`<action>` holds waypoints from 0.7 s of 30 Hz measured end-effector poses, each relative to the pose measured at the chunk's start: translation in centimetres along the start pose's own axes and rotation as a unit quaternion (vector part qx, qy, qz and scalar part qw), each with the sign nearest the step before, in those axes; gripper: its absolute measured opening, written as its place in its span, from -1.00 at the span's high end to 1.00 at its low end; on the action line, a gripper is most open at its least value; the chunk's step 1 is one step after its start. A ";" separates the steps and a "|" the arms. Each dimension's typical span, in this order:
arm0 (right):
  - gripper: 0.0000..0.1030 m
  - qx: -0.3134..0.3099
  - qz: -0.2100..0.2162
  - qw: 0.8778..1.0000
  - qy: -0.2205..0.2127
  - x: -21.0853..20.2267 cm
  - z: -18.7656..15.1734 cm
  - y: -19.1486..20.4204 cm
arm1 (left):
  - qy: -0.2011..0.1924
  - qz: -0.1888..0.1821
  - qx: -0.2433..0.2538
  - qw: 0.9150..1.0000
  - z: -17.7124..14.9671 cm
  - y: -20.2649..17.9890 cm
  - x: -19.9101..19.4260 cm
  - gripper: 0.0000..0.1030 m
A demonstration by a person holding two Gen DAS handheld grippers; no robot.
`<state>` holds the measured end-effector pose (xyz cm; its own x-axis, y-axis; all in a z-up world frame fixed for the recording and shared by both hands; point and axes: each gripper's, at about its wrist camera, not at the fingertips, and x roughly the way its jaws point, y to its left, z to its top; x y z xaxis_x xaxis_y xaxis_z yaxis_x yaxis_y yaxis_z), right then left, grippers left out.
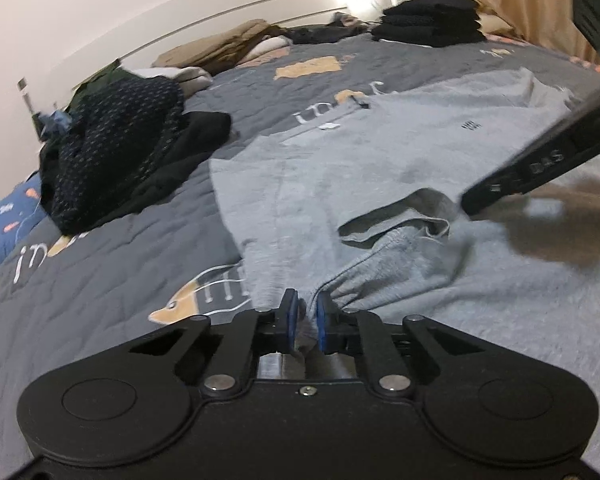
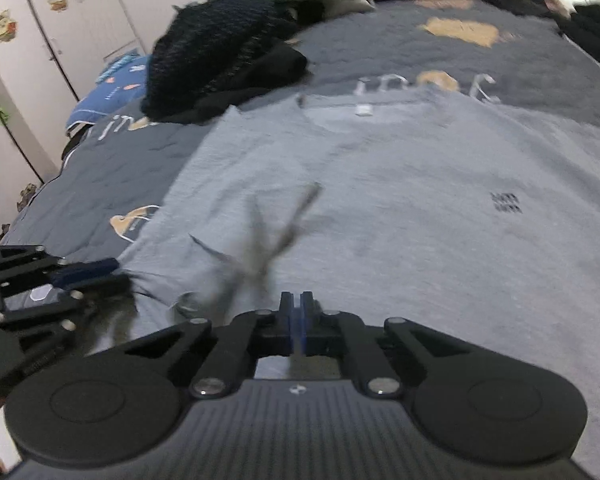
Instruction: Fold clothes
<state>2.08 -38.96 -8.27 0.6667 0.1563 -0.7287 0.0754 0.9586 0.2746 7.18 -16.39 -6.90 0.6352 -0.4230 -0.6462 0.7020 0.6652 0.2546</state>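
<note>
Both jaws stand nearly closed on cloth: our left gripper has its blue pads pinching a gathered bunch of the grey sweatshirt, with fabric filling the narrow gap, and our right gripper has its fingers pressed almost together on a thin fold of the same garment, though blur keeps us from seeing how much cloth sits between them. We see the grey sweatshirt spread across the near side of the bed, collar toward the far edge, a small dark logo on its chest. One sleeve lies folded over the body near our left gripper. Along the bed's left edge sits a heap of dark clothes, touching the quilt beside the sweatshirt's shoulder. At the far right corner we see a stack of folded black clothes, well apart from the sweatshirt. Tan garments lie along the far edge.
</note>
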 end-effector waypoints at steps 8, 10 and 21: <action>0.64 0.018 0.027 0.999 -0.025 -2.0 1.7 -0.6 | 0.003 -0.024 0.018 1.000 0.1 -0.7 -0.6 0.78; 0.31 -0.003 0.028 0.999 -0.038 -2.2 2.3 0.6 | 0.002 -0.034 0.008 0.999 0.4 -0.5 -0.6 0.77; 0.21 -0.143 0.010 0.989 -0.042 0.8 2.7 6.1 | -0.022 -0.031 -0.096 0.995 1.2 3.4 -1.2 0.53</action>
<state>5.02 -33.65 -5.48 0.7256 0.1671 -0.6676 -0.1426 0.9855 0.0917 9.21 -14.35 -4.34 0.6088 -0.4901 -0.6239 0.6686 0.7402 0.0709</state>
